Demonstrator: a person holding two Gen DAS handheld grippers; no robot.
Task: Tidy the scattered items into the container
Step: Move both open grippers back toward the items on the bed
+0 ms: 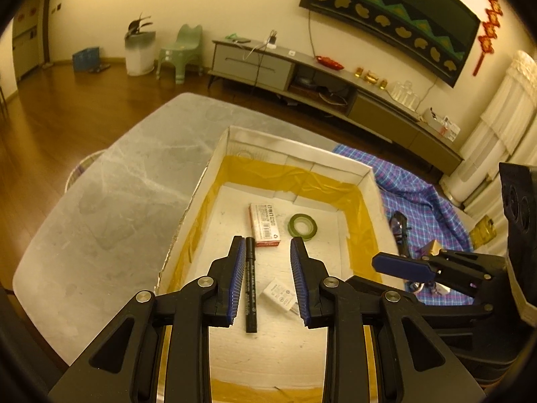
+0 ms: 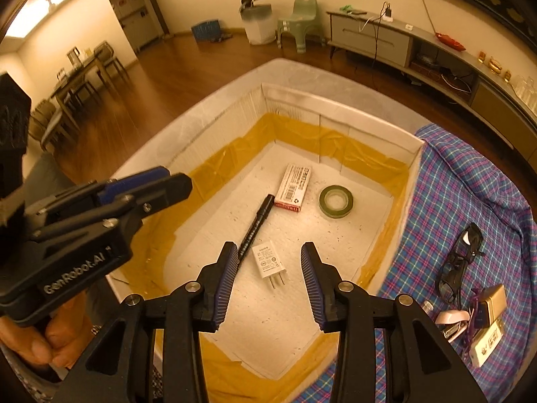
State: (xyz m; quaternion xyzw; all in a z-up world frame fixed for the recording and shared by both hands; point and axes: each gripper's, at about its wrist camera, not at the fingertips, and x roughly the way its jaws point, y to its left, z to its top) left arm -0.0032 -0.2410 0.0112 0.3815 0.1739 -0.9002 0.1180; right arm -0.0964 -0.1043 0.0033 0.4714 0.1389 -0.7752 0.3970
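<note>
Both grippers, left (image 1: 266, 278) and right (image 2: 268, 282), hover over the white box (image 2: 339, 107), fingers spread wide, holding nothing. Inside lie a marker (image 2: 255, 228), charger (image 2: 268, 262), carton (image 2: 295, 188) and tape roll (image 2: 336, 201) (glasses (image 2: 459, 262) remain outside on the plaid cloth (image 2: 470, 181)).

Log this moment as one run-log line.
left gripper: open, empty, over box | right gripper: open, empty | in box: pen, charger, tape roll | on cloth: glasses
</note>
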